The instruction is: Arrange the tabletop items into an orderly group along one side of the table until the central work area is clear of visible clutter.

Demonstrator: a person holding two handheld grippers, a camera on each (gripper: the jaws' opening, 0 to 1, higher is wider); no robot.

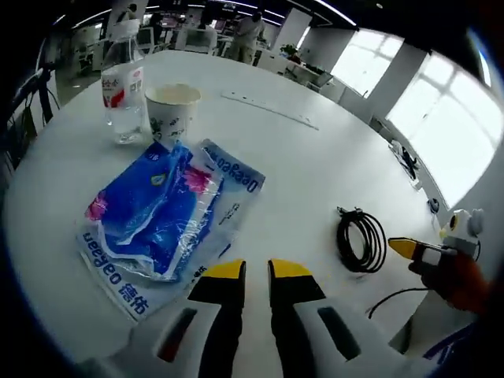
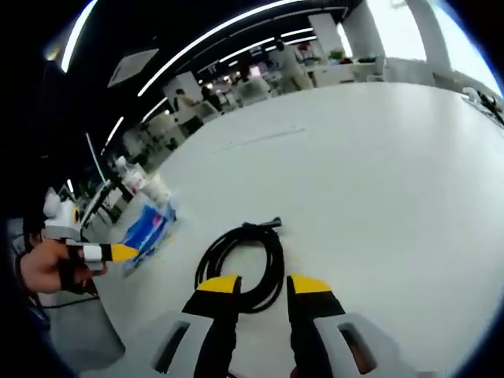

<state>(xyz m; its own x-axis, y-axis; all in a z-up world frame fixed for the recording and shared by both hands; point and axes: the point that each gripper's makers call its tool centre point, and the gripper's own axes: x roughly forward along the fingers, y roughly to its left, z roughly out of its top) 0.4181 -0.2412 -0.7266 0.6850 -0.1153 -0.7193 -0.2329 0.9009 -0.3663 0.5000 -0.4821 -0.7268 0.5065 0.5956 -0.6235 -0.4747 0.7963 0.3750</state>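
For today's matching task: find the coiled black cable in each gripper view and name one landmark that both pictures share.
Left gripper view: the coiled black cable lies on the white table right of centre, beyond the left claw.
Right gripper view: it lies low in the centre, just ahead of the right claw.
Shared landmark: the blue plastic package.

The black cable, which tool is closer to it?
Right. The right tool sits just at the coiled black cable, jaws open. The left tool is off to the side, beside the blue packet.
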